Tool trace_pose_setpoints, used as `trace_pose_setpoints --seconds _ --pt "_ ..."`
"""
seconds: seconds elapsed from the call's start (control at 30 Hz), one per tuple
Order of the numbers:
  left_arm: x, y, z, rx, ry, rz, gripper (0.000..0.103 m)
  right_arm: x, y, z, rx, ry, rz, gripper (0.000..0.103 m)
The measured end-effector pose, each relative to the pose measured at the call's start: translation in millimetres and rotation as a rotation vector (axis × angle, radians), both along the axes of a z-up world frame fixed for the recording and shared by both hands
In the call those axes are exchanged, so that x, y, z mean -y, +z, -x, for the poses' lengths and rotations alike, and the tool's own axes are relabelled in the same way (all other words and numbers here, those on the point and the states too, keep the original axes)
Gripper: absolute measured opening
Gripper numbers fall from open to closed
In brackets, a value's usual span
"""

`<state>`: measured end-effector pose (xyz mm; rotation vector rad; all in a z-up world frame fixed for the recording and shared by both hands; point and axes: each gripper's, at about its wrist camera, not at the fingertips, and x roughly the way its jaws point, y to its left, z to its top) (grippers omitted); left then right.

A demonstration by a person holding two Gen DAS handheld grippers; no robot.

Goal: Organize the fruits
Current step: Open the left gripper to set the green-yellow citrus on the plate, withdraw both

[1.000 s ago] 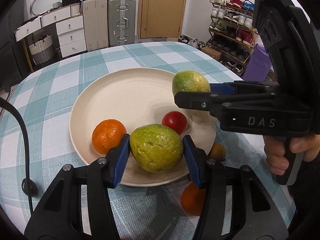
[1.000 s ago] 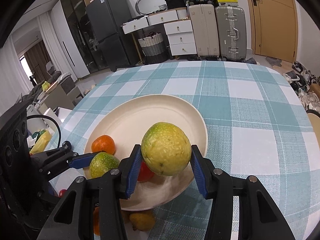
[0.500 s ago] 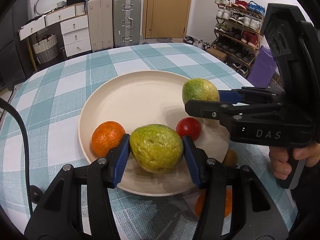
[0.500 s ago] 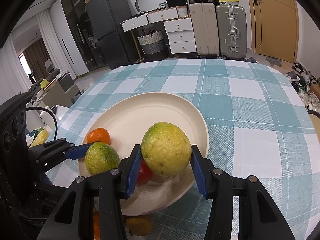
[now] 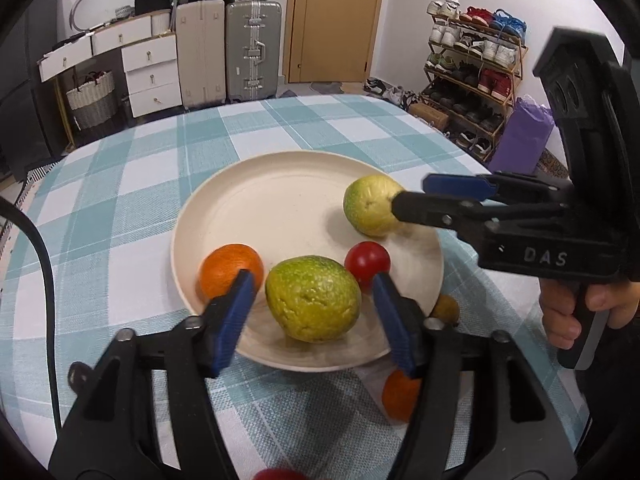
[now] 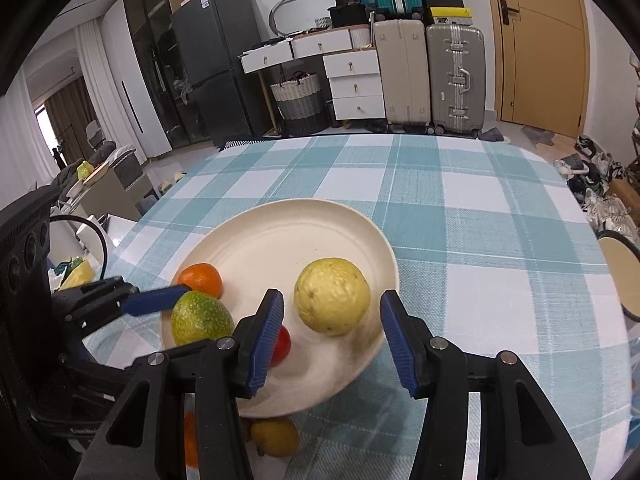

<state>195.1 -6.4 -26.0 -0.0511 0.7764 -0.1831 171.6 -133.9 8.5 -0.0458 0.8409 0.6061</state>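
Note:
A cream plate (image 5: 280, 184) (image 6: 280, 236) sits on the checked tablecloth. A green-yellow fruit (image 5: 313, 298) (image 6: 201, 318) lies on the plate's near edge between the open jaws of my left gripper (image 5: 312, 312), apart from both pads. A yellow-green fruit (image 6: 332, 296) (image 5: 370, 210) lies on the plate between the open jaws of my right gripper (image 6: 330, 338). An orange mandarin (image 5: 231, 268) (image 6: 201, 279) and a red tomato (image 5: 367, 262) (image 6: 282, 346) also lie on the plate.
Off the plate on the cloth lie another orange (image 5: 400, 394), a small yellow-brown fruit (image 5: 445, 309) (image 6: 276, 436) and a red fruit (image 5: 276, 474) at the bottom edge. A second dish (image 6: 620, 272) sits at the table's right edge. A black cable (image 5: 40, 248) runs at left.
Both grippers have opened and let go of their fruits, which now rest on the plate. Both grippers have drawn back a little from the plate.

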Motion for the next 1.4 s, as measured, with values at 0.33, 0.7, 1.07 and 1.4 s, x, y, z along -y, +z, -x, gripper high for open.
trace_pose_setpoints --seconds 0.33,0.7,1.07,1.4 --pt "-21.9 30.9 49.2 0.102 0.086 -0.011 0.102 21.1 14.7 46.2 0.024 -0.027 0.023 0.101" --pt "-35.1 44.5 99.5 0.134 0.142 -0.014 0.102 14.6 17.0 85.7 0.031 0.013 0.03 0.103" --pt "-39.2 40.5 116.8 0.121 0.178 -0.029 0.102 4.8 12.3 95.3 0.013 0.04 0.052 0.103" --pt "-36.4 22.9 120.0 0.07 0.156 -0.057 0.102 -4.3 -9.1 93.7 -0.077 0.098 0.081 0.103"
